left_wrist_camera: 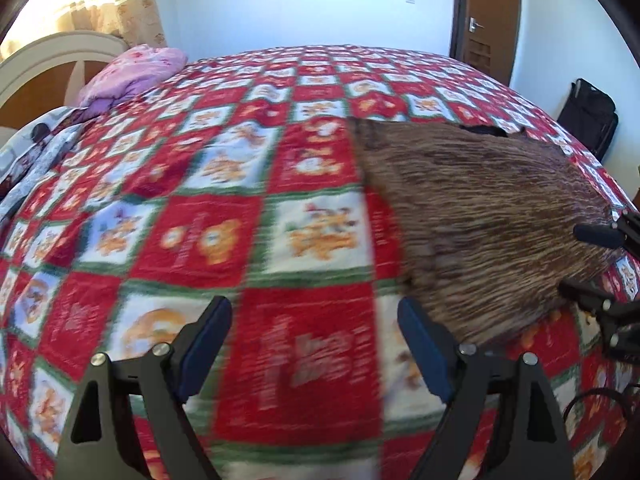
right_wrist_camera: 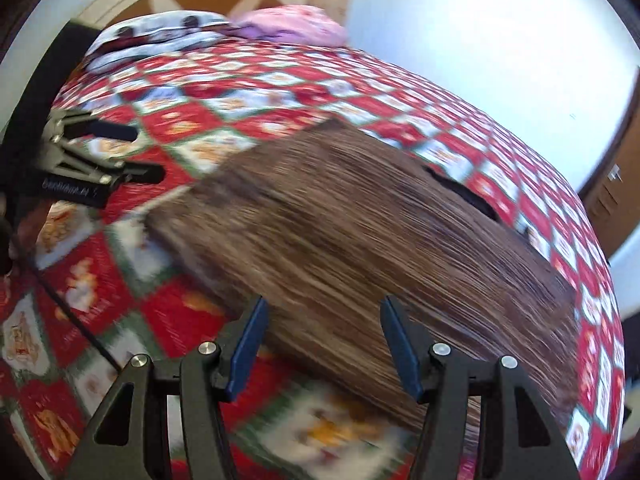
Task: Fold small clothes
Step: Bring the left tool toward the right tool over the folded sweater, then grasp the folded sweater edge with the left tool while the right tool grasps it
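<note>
A brown mottled garment (left_wrist_camera: 480, 220) lies flat on the red checked bedspread (left_wrist_camera: 224, 220), with a dark opening at its far edge. My left gripper (left_wrist_camera: 316, 320) is open over bare bedspread, just left of the garment's near corner, with nothing between its blue pads. In the right wrist view, the garment (right_wrist_camera: 360, 240) fills the middle. My right gripper (right_wrist_camera: 324, 320) hangs open above its near edge, and the cloth shows in the gap without being pinched. The left gripper (right_wrist_camera: 148, 152) appears at the far left of that view. The right gripper (left_wrist_camera: 588, 264) shows at the garment's right edge.
A pink quilt (left_wrist_camera: 136, 72) and grey patterned bedding (left_wrist_camera: 32, 152) are piled by the headboard (left_wrist_camera: 48, 60). A brown door (left_wrist_camera: 492, 12) and a black bag (left_wrist_camera: 588, 120) stand beyond the bed. A thin black cable (right_wrist_camera: 68, 304) trails over the bedspread.
</note>
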A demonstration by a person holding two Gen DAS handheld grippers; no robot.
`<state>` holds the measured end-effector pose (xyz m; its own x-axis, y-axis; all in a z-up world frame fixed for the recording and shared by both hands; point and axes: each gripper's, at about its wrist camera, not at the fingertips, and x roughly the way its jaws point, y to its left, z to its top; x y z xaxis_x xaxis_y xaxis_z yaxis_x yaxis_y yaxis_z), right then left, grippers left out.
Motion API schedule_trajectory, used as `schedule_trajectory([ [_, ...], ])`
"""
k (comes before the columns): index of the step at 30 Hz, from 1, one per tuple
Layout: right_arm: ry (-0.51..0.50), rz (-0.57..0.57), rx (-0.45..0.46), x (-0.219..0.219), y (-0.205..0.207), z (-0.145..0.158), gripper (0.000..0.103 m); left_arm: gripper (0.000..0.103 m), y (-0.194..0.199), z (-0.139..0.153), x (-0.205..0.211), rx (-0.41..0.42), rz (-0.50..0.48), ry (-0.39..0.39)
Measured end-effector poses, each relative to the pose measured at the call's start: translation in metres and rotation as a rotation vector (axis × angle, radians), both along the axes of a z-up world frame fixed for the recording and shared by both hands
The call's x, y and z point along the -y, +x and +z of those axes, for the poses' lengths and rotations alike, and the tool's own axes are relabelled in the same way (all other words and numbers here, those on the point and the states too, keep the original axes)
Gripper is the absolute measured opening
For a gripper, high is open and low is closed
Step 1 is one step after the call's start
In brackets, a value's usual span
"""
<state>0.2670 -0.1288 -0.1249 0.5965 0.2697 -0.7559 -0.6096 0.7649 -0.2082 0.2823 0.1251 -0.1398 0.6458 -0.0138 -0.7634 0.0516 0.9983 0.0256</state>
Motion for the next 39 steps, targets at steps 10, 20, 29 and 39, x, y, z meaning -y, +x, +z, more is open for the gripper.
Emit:
schedule_trajectory([
  [10,-0.035,0.113,0.007,-0.061,-0.012,-0.016,0.062,0.087,-0.006,0.008,-0.074,0.008,0.117,-0.111],
  [20,-0.041,0.072,0.081,-0.094,0.001,-0.019,0.062,0.087,0.014,0.003,-0.088,-0.029,0.12,-0.254],
  [29,-0.007,0.119,0.095,-0.09,-0.015,-0.023,0.036,0.087,0.062,0.013,-0.052,-0.051,-0.003,-0.341],
  [39,-0.033,0.126,0.124,-0.094,-0.014,-0.026,0.041,0.087,0.128,0.008,-0.01,-0.087,-0.116,-0.401],
])
